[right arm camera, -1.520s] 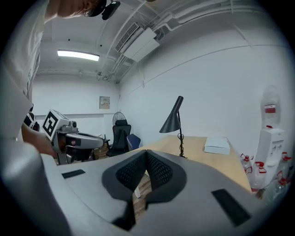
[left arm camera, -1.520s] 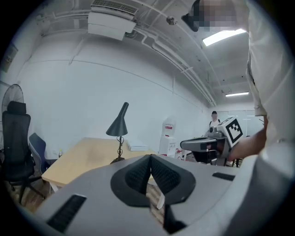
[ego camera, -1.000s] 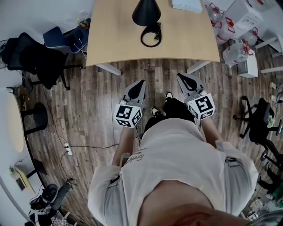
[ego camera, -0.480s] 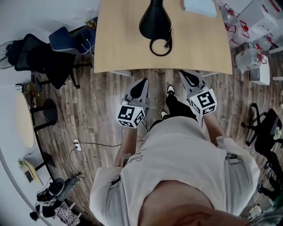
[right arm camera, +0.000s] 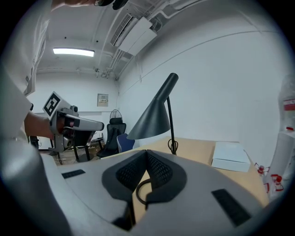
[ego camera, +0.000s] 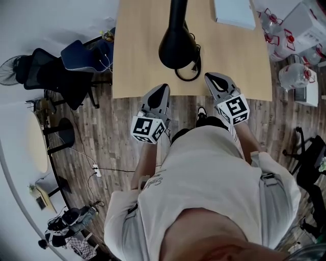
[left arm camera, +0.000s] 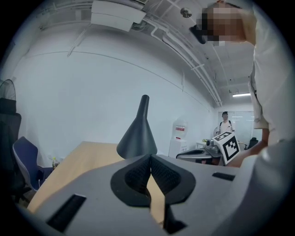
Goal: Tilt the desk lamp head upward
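A black desk lamp stands on the wooden desk; its cone head points down over its ring-shaped base. My left gripper is at the desk's front edge, just short and left of the lamp, shut and holding nothing. My right gripper is over the front edge, to the right of the base, also shut and holding nothing. In the left gripper view the lamp head rises beyond the left gripper. In the right gripper view the lamp head and thin stem stand left of centre, above the right gripper.
A white flat box lies at the desk's far right, also seen as the box. Office chairs stand left of the desk. Water bottles and boxes crowd the right. A power strip lies on the wood floor.
The view and both grippers have moved forward toward the desk; the grippers have gone from over the floor to the desk's front edge beside the lamp. Both stay shut.
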`<state>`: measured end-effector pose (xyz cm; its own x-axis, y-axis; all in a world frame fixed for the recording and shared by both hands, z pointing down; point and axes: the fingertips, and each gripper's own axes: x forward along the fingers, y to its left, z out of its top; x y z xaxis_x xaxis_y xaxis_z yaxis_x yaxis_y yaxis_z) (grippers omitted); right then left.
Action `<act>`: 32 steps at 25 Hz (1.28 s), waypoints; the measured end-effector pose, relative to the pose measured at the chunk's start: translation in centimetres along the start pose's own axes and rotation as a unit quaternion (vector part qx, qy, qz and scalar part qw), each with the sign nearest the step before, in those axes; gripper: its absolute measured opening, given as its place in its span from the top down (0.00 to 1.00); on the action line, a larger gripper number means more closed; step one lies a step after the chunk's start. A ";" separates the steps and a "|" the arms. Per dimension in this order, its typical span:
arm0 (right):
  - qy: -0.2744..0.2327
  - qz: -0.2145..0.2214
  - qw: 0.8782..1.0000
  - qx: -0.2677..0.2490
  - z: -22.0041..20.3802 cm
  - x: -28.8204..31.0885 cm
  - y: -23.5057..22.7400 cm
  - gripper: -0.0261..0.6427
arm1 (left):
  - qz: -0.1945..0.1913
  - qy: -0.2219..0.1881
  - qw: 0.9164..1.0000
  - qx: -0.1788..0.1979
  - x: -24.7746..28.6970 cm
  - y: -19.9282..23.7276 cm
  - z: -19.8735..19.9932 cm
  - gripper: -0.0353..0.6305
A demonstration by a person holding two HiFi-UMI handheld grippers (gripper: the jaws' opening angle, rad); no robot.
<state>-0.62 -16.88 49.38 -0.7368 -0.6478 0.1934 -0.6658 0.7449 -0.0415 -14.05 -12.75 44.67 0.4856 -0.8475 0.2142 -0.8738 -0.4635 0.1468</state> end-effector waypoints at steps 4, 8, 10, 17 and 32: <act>0.018 0.002 1.000 0.016 -1.6 1.5 -1.8 0.97 | 0.004 -0.012 0.998 -0.054 1.4 1.2 0.0 0.93; 0.056 0.012 0.998 0.025 -4.7 3.7 -2.8 0.97 | 0.014 0.003 0.998 -0.055 2.4 2.7 -0.8 0.93; 0.078 0.009 0.996 0.030 -6.7 4.4 -3.4 0.97 | 0.013 0.009 0.998 -0.053 3.0 3.1 -1.2 0.93; 0.159 0.017 0.987 0.031 -12.7 6.9 -4.3 0.97 | 0.010 0.036 0.997 -0.060 5.0 4.5 -4.0 0.93; 0.320 0.081 0.944 0.015 -22.9 11.9 -4.0 0.97 | -0.006 0.053 0.997 -0.056 8.1 4.7 -5.7 0.93</act>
<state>-4.03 -23.89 74.25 -0.6136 -0.2894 0.7347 -0.5610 0.8145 -0.1478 -14.03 -20.33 52.64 0.5005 -0.8075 0.3122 -0.8628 -0.4357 0.2563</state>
